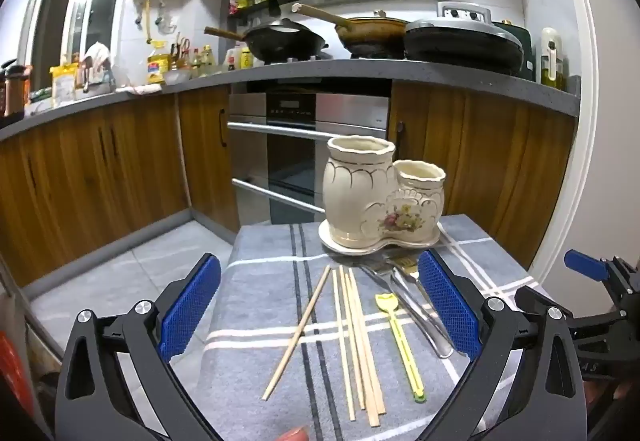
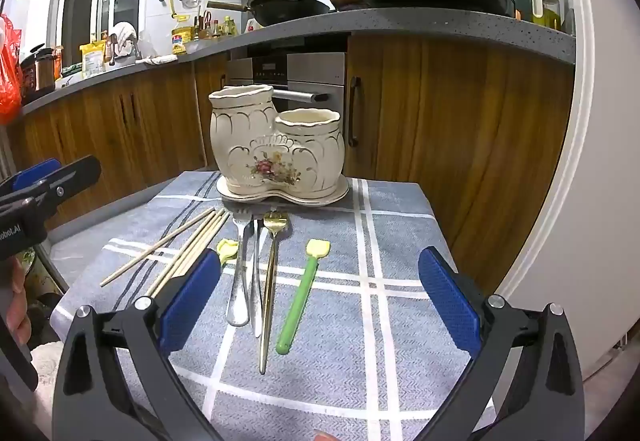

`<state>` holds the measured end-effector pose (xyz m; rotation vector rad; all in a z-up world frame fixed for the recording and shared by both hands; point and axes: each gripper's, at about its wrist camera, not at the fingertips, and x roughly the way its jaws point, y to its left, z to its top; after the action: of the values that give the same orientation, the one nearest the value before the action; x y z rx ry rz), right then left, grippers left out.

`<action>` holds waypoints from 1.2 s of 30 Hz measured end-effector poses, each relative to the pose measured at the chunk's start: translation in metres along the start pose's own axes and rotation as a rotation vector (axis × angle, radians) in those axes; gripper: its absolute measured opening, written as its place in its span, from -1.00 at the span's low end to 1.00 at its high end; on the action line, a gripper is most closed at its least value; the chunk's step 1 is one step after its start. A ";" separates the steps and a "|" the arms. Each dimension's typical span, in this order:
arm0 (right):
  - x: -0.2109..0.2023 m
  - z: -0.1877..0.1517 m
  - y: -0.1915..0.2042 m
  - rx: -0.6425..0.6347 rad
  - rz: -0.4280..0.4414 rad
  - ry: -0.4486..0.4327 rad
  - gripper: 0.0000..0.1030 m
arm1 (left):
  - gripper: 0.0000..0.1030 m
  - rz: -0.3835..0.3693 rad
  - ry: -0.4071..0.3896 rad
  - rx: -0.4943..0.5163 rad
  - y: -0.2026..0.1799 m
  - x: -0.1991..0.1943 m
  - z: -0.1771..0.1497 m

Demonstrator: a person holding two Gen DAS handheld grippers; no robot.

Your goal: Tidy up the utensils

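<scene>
Utensils spread on a grey plaid cloth [image 1: 256, 281] over a small table, in front of a cream ceramic holder [image 1: 376, 197] with two pots, a taller one on the left and a shorter one on the right, standing on its own matching saucer at the far edge.

Left gripper [image 1: 320, 305]: jaws spread wide, nothing between the blue pads [image 1: 192, 305], nothing touched; hovering above the near part of the cloth, tilted downward. Right gripper [image 2: 320, 297]: likewise wide apart, empty, hanging over the cutlery without contact.

Seen from the left wrist only: wooden chopsticks [image 1: 352, 341] in full length, one [image 1: 298, 333] lying slanted apart from the rest, which lie close together; a thin yellow pick [image 1: 400, 349] with a green end, whole from tip to tail; the right gripper's black frame and blue tip at the right edge; a fingertip at the bottom edge.

Seen from the right wrist only: a silver fork [image 2: 239, 273], a knife [image 2: 256, 281] and a gold fork [image 2: 270, 281] lying side by side, handles toward the camera; a green-handled scraper [image 2: 300, 301] with a yellow head just right of them, not visible from the left. Yellow pick mostly hidden there behind the left pad, only its head showing. Left gripper's black body at the left edge, with part of a hand below it.

Both pots of the holder look empty from either view
</scene>
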<state>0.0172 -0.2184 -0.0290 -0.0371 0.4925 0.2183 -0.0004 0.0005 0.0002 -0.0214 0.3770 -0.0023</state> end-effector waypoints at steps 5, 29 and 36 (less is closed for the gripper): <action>-0.003 0.001 -0.001 -0.002 -0.001 -0.011 0.90 | 0.90 -0.001 -0.003 0.013 -0.003 -0.002 0.001; -0.005 0.001 -0.005 0.022 0.006 -0.022 0.90 | 0.90 -0.004 0.007 -0.002 -0.004 0.001 0.001; 0.002 -0.001 -0.003 0.017 0.019 -0.008 0.90 | 0.90 -0.013 0.018 0.001 -0.006 0.006 0.000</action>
<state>0.0189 -0.2208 -0.0303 -0.0146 0.4874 0.2326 0.0054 -0.0056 -0.0020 -0.0230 0.3945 -0.0151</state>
